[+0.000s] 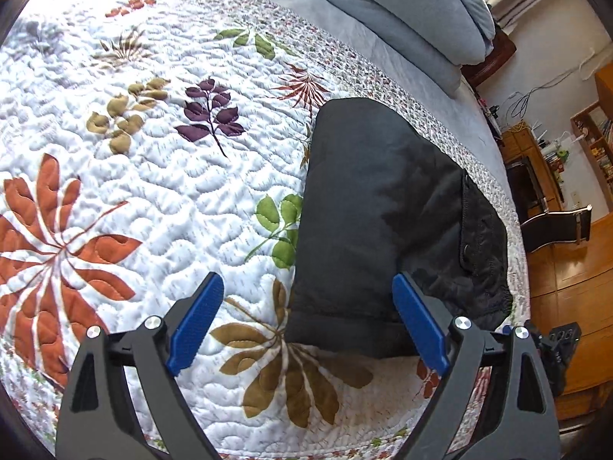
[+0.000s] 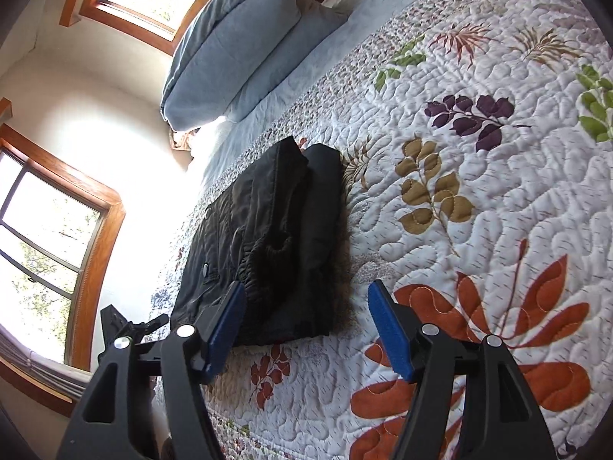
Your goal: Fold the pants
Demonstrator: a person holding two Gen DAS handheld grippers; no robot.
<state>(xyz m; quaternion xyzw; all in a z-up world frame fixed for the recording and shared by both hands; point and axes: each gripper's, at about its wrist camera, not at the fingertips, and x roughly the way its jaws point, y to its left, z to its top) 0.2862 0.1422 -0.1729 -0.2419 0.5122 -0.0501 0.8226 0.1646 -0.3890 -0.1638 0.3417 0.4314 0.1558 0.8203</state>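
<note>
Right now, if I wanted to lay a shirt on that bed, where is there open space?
The widest bare stretch is the quilt, between the folded black pants and the far side of the bed. A smaller strip lies in front of the pants, under the open left gripper and right gripper. The head end is crowded by the blue pillows.

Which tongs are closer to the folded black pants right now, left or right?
Right, marginally. The right tongs hang open over the near end of the pants, one pad overlapping the waistband. The left tongs are open too, straddling the pants' near folded edge, seemingly slightly farther back.
</note>
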